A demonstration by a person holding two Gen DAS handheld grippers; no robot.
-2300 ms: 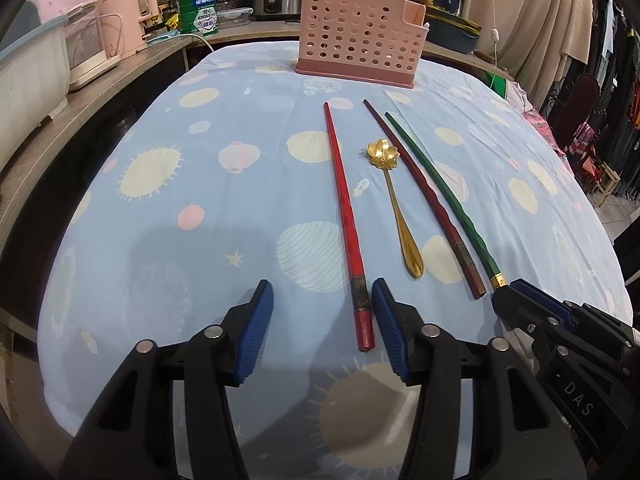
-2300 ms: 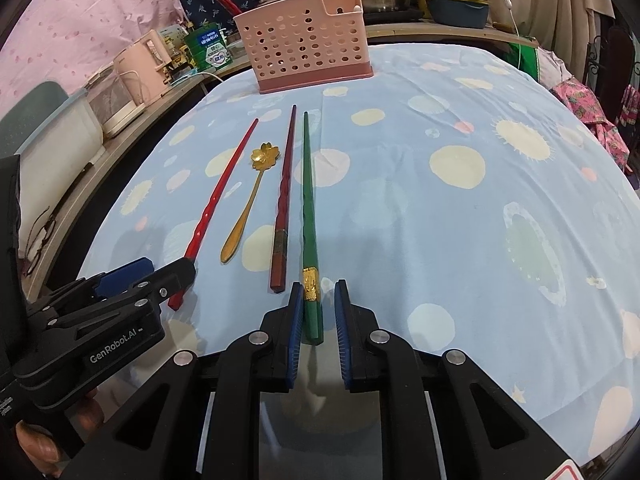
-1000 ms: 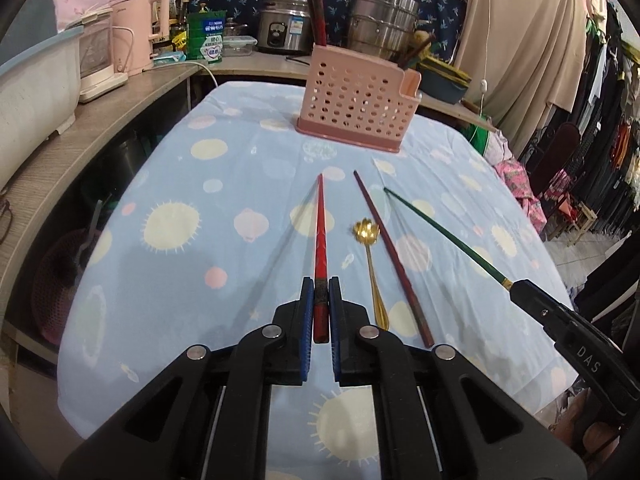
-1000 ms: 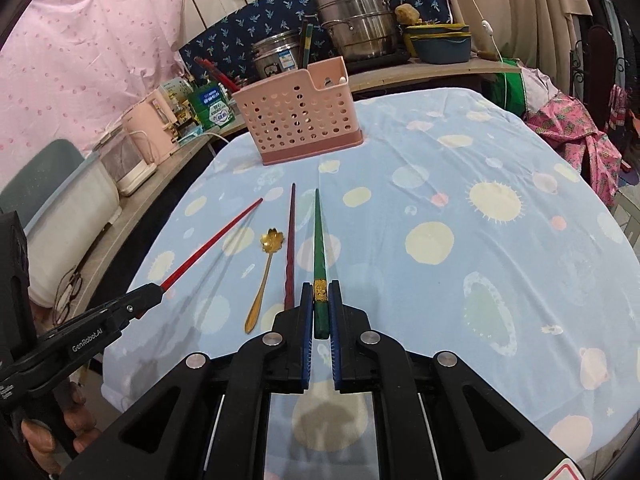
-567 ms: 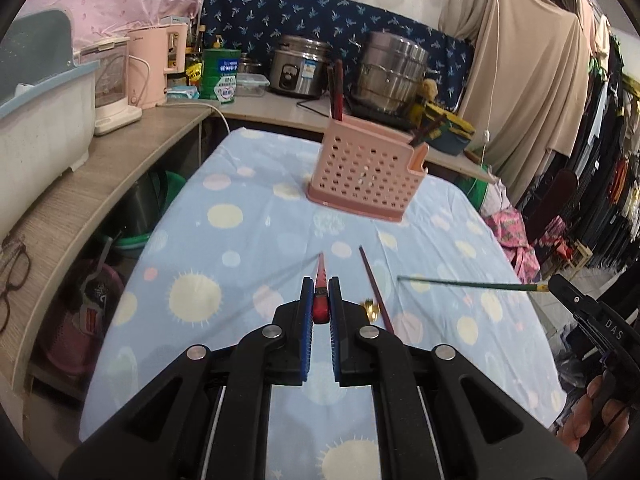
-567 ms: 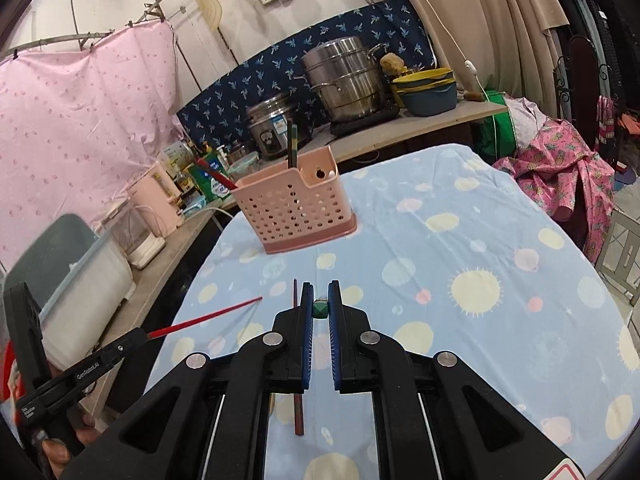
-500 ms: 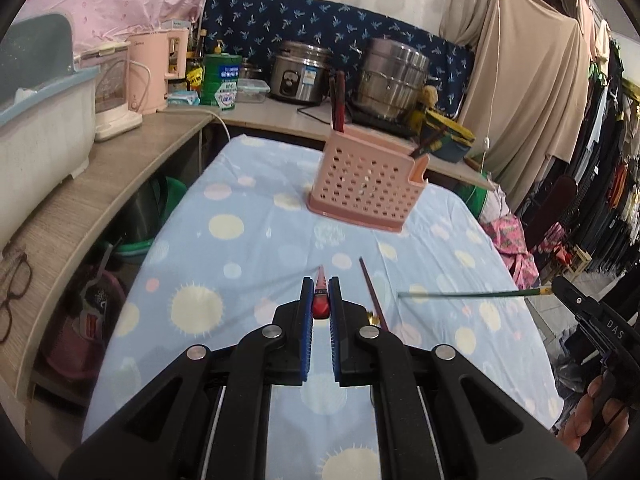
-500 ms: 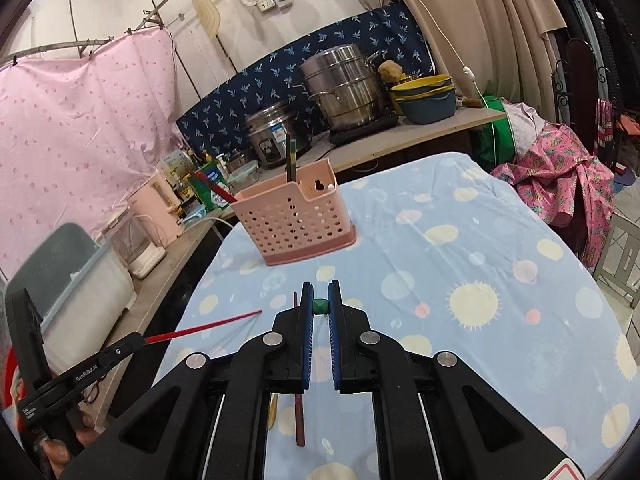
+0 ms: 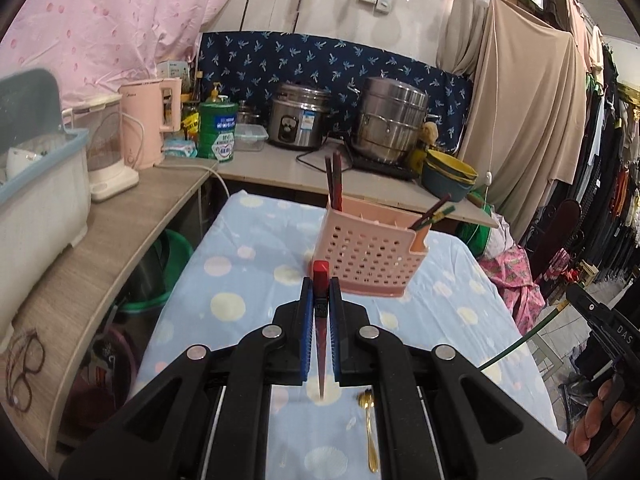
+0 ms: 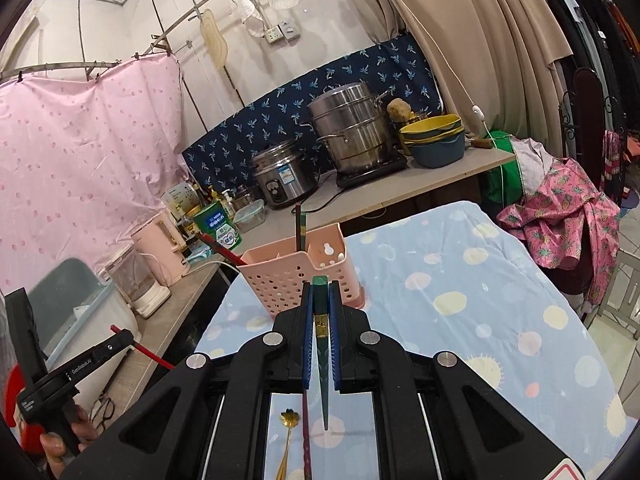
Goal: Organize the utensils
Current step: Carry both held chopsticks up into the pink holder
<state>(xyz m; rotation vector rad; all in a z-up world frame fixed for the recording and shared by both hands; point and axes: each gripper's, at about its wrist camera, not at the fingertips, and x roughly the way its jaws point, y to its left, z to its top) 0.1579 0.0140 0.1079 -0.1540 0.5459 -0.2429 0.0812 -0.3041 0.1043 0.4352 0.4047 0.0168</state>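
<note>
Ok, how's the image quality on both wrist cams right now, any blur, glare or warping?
Left wrist view: sharp, heavy fisheye bending the counter, dark corners; red chopstick crisp. Right wrist view: equally sharp, green chopstick clear; mild glare near the wall socket, walls curved.

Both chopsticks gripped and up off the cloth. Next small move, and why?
Probably carry both forward over the pink perforated plastic caddy: the left tongs clamp the red chopstick, the right tongs the green chopstick, tips hanging down, caddy just ahead.
</note>
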